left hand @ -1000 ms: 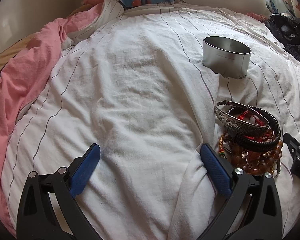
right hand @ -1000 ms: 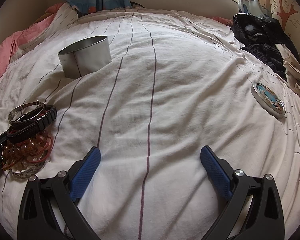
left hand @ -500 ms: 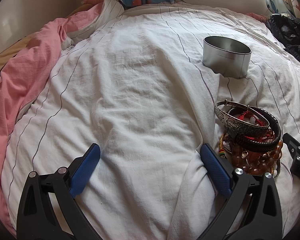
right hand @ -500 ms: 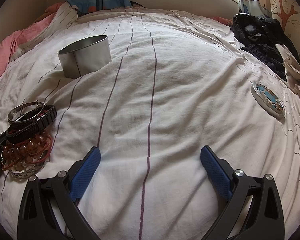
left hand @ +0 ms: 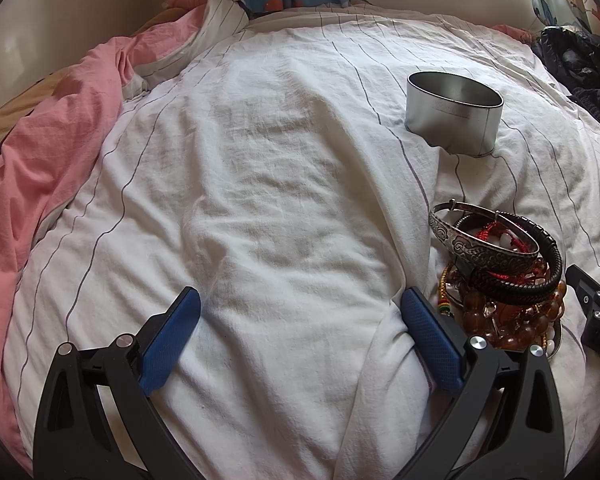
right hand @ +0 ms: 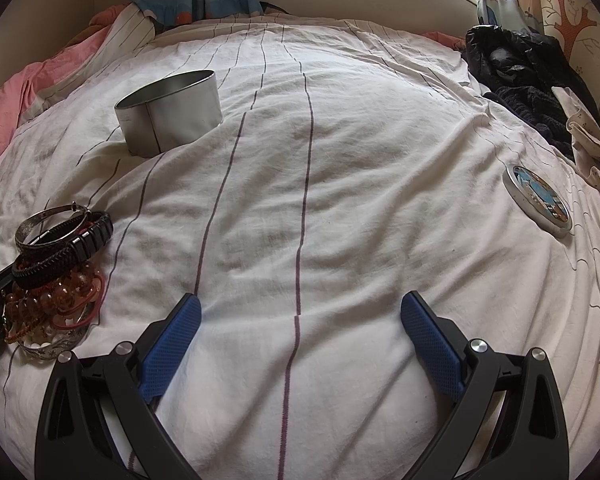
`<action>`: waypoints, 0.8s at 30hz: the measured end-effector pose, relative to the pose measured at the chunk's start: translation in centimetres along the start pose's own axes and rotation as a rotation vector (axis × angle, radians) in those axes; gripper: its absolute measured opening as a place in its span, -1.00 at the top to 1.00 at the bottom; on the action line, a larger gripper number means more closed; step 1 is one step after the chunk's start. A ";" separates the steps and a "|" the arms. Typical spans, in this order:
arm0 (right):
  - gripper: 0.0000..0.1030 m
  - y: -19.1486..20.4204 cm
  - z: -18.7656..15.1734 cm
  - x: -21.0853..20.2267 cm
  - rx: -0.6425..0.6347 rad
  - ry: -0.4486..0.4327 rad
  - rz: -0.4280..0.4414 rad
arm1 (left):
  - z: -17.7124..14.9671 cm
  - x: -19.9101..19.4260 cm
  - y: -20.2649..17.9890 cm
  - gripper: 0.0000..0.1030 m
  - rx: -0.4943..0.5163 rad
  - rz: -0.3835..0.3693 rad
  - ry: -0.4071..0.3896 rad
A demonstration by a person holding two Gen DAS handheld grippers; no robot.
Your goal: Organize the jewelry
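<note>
Both tongs are spread wide and empty, low over the bed (left hand: 284,184). The left tongs (left hand: 300,312) have the jewelry pile (left hand: 500,276) just beside their right blade, slightly farther out. From the right tongs (right hand: 300,316) the same heap lies off to the left, clearly farther away, so the left hand looks the nearer one. On top sits a carved silver bangle (left hand: 484,240), tilted, resting against a black braided bracelet (left hand: 532,276); amber beads (left hand: 512,316) spill underneath. The open metal tin (left hand: 454,114) stands beyond the pile, farther up the bed, with nothing between them. Its decorated lid (right hand: 538,200) lies well apart on the right side. My guess: swing right, pinch the bangle's rim, carry it forward to the tin. The tangle may drag neighbours along.
</note>
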State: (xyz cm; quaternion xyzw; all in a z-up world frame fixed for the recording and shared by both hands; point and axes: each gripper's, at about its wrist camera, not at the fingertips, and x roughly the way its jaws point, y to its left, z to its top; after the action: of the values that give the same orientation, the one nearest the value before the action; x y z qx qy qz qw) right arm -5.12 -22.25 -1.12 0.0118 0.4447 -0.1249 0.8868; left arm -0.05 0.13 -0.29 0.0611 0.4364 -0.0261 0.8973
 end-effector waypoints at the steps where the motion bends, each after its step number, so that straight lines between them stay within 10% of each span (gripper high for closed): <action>1: -0.86 -0.2 -0.1 0.1 0.002 0.001 0.003 | 0.0 0.0 0.0 -0.88 0.000 0.000 0.000; 24: -0.86 0.1 -0.4 -0.6 -0.012 -0.032 -0.010 | 0.0 -0.2 0.0 -0.88 -0.001 -0.006 -0.008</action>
State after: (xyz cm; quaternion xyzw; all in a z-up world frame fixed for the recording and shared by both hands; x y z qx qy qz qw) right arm -5.73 -21.95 -0.87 0.0022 0.4312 -0.1266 0.8933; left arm -0.15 0.15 -0.07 0.0591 0.4330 -0.0286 0.8990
